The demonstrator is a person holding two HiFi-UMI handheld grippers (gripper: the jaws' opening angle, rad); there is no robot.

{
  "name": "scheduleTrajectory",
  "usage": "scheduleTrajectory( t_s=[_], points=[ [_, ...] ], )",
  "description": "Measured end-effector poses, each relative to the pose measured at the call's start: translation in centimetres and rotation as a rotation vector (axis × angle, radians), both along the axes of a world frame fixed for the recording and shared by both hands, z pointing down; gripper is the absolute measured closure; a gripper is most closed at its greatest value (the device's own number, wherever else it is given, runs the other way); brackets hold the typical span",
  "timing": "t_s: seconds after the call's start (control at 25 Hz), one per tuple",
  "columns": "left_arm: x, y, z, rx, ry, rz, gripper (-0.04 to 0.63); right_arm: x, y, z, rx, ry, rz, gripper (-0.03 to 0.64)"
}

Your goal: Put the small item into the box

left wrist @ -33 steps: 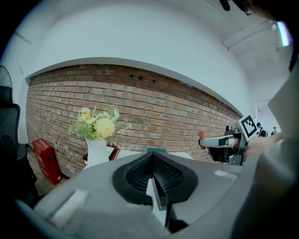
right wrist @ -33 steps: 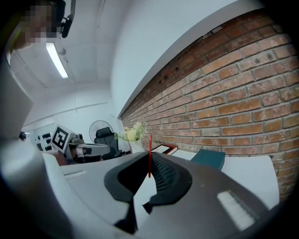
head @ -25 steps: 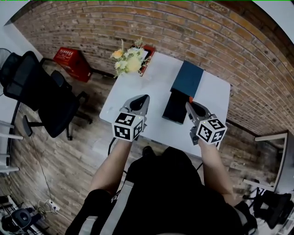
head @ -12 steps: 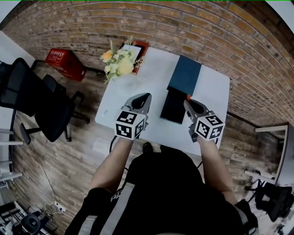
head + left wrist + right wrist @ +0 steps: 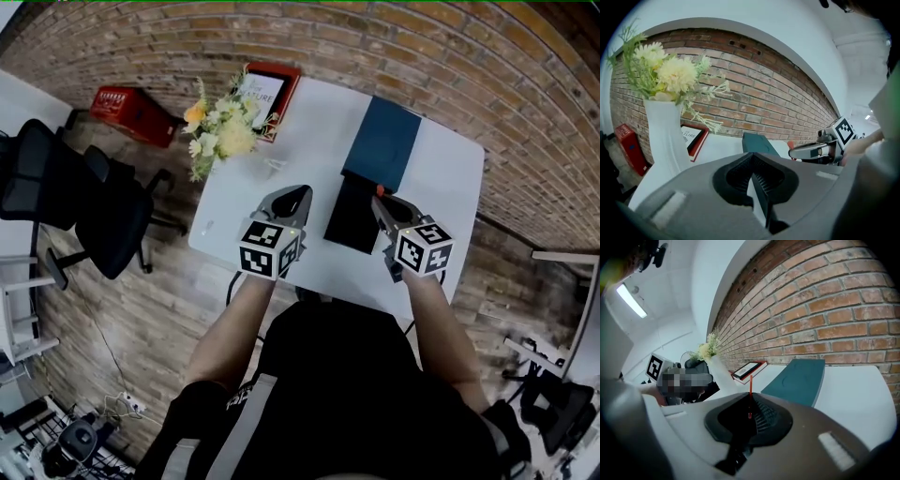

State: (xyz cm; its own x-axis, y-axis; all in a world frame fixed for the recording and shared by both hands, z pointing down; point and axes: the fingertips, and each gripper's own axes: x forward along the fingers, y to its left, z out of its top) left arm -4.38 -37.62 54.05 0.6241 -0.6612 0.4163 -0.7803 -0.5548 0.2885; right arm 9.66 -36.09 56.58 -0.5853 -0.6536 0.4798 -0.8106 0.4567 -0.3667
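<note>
Nearest: left gripper (image 5: 300, 193), jaws closed on nothing, left of the box. Right gripper (image 5: 379, 199), jaws pinched on the small red item (image 5: 379, 189), held just beside the right edge of the open black box (image 5: 352, 217). Beyond: teal lid (image 5: 382, 142), white table (image 5: 450, 187), flowers (image 5: 220, 141). Status, as judged: item in the grip, not yet in the box; placing and release are left.

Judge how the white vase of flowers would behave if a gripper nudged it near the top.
The vase looks tall and narrow with flowers spreading wide above, so it would probably tip rather than slide. Its smooth white wall seems slippery for jaws. It may be ceramic, thus fragile, though that cannot be confirmed.
</note>
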Motion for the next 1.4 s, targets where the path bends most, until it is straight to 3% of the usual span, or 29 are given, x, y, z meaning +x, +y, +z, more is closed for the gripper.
scheduleTrajectory(
  t_s=[0.32, 0.84, 1.08, 1.4],
  points=[
    [1.0, -1.0, 2.8, -0.064, -0.007, -0.002, 0.588, -0.3, -0.6, 4.4, -0.106, 0.044, -0.067, 0.601],
    [1.1, 0.0, 4.7, -0.108, 0.023, -0.002, 0.588, -1.0, 0.3, 9.6, -0.245, 0.272, -0.177, 0.601],
    [0.7, 0.9, 4.8, -0.112, 0.034, -0.006, 0.588, -1.6, 0.4, 11.0, -0.246, 0.427, -0.258, 0.601],
    [-0.2, 2.2, 5.1, -0.121, 0.033, -0.014, 0.588, -2.9, 0.9, 12.3, -0.274, 0.51, -0.344, 0.6]
  ],
)
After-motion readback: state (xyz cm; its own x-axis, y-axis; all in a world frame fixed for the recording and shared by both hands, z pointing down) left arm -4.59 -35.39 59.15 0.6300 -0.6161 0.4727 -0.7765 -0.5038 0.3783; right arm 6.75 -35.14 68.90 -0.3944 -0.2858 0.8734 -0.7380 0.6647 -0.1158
